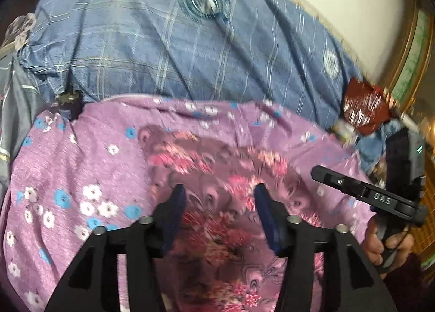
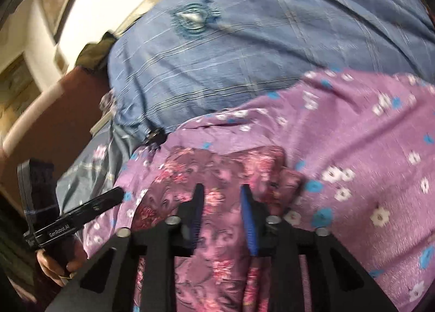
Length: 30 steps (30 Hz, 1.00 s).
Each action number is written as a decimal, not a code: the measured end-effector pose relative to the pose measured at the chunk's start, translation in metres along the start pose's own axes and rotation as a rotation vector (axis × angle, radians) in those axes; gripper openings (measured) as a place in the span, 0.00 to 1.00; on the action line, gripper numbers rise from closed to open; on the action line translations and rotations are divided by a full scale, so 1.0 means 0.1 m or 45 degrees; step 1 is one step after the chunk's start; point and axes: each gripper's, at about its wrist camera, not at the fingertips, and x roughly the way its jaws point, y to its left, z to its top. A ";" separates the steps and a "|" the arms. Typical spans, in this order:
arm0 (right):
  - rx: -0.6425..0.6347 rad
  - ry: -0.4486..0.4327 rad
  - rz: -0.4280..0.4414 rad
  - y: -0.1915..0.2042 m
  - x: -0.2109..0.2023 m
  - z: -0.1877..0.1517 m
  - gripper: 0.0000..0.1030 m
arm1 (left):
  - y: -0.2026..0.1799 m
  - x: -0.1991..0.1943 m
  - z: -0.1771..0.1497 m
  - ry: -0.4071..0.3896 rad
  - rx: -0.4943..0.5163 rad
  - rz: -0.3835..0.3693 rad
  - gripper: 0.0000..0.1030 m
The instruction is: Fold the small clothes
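Left hand-held gripper (image 1: pixel 218 203) open, above floral garment (image 1: pixel 217 165)

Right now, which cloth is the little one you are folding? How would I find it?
Find the big blue checked cover, then the purple sheet with small white and blue flowers in front of it. The little cloth lies on that sheet, in front of the right gripper. It is darker, and crowded with bright pink blossoms instead of tiny scattered flowers.
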 end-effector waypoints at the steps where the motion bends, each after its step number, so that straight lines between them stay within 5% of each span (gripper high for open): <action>1: 0.018 0.059 -0.008 -0.01 0.10 -0.05 0.20 | -0.05 0.10 -0.03 0.052 0.016 0.019 0.55; 5: 0.149 0.331 -0.157 -0.35 0.61 -0.26 0.13 | -0.14 0.51 -0.13 0.232 0.113 0.135 0.55; 8: 0.047 0.289 -0.196 -0.25 0.56 -0.23 0.13 | -0.27 0.55 -0.17 0.201 0.227 0.201 0.55; 12: -0.122 0.215 -0.361 0.05 0.43 -0.29 0.19 | -0.37 0.39 -0.17 0.128 0.174 0.192 0.55; 17: -0.205 0.036 -0.493 0.30 0.03 -0.30 0.25 | -0.49 -0.24 -0.24 -0.075 0.136 0.263 0.57; 21: -0.274 -0.071 -0.617 0.54 -0.27 -0.26 0.35 | -0.60 -0.72 -0.45 -0.212 0.089 0.320 0.68; 30: -0.248 -0.200 -0.689 0.92 -0.93 -0.37 0.35 | -0.93 -1.56 -0.81 -0.295 0.090 0.381 0.70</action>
